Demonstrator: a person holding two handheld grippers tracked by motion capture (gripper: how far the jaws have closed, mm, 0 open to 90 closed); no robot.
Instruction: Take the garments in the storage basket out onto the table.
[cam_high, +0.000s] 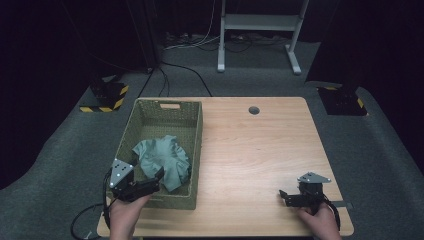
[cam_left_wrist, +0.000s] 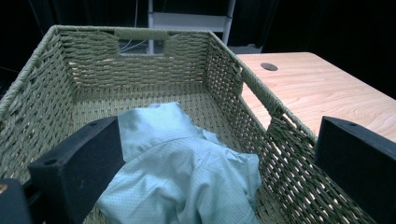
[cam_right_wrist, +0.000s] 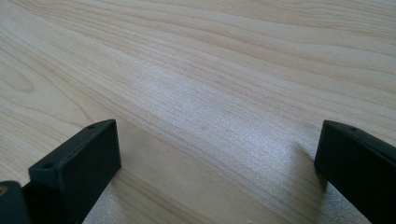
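Observation:
A green woven basket stands on the left part of the wooden table. A crumpled teal cloth lies inside it, toward the near end. My left gripper is at the basket's near end, just over the rim, open. In the left gripper view its jaws stand wide apart: my left gripper has the cloth under the left jaw and the basket's right wall before the right jaw. My right gripper rests low near the table's front right, open over bare wood.
A round cable hole sits near the table's far edge. Behind the table stands a white metal frame with cables on the grey carpet. Yellow-black striped bases flank the table on the floor.

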